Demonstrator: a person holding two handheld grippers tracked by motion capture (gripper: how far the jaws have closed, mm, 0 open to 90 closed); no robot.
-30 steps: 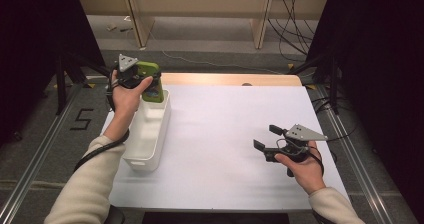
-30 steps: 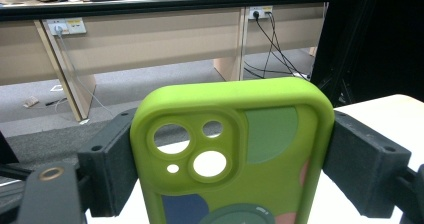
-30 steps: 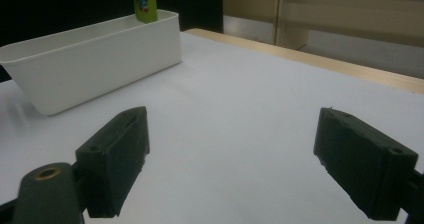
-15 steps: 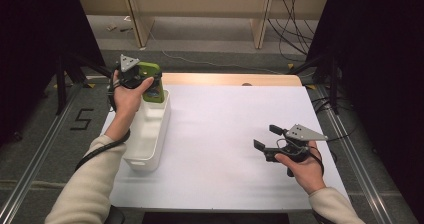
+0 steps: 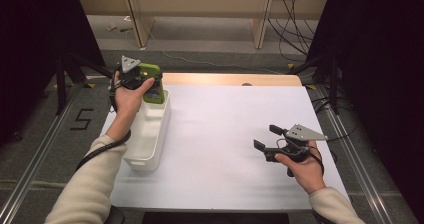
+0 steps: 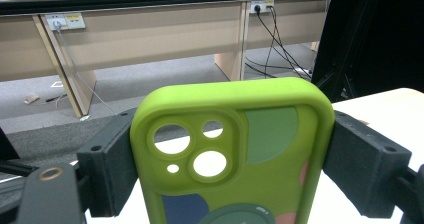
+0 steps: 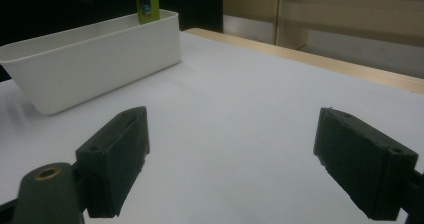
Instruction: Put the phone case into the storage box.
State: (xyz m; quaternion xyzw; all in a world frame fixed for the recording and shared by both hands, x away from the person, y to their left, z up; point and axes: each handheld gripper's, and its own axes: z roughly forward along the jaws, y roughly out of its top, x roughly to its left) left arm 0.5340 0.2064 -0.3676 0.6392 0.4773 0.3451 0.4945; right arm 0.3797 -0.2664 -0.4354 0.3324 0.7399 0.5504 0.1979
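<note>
White table (image 5: 230,134): green phone case (image 6: 235,154) clamped in left tool (image 6: 232,159) above white bin (image 5: 150,134).

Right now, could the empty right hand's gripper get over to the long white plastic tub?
Probably yes. The right gripper has open fingers with nothing between them, and bare white tabletop lies between it and the long white plastic tub, though it would have to travel across.

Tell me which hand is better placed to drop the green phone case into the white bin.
Left. The left gripper already clamps the green phone case above the white bin's far end; the right gripper is open, far across the table.
</note>
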